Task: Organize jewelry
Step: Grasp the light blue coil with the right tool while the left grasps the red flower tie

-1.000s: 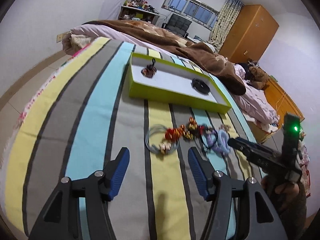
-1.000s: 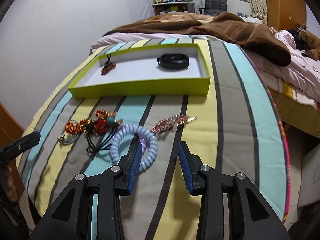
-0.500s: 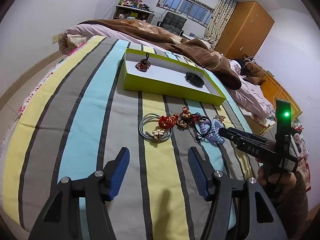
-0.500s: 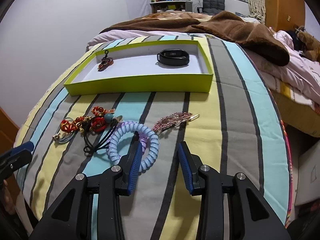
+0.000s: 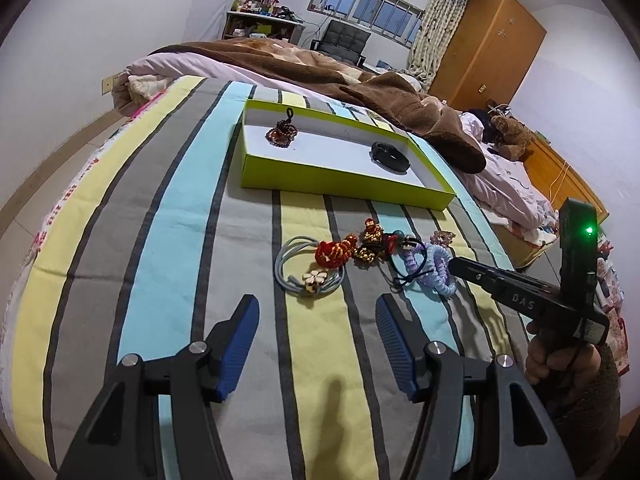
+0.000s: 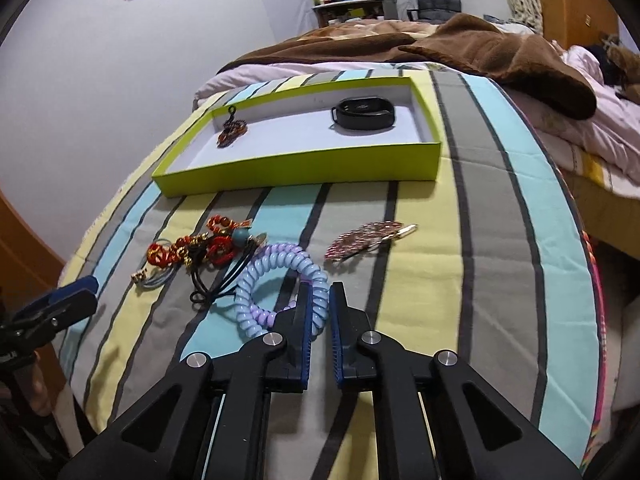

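A lilac and pale-blue spiral hair tie lies on the striped bedspread. My right gripper is closing on its near right coil, and the pads pinch it. From the left wrist view the right gripper reaches the spiral hair tie from the right. Left of the tie lie red and gold bead bracelets, a black elastic and a grey hair tie with a flower. A sparkly pink clip lies to the right. My left gripper hovers open, holding nothing.
Farther up the bed sits a lime-green box holding a black band and a brown beaded charm. A brown blanket is heaped behind it. The bed's edge drops off close on the right.
The right jaws have closed from wide apart onto the spiral hair tie's coil. The left gripper stays open and has barely shifted.
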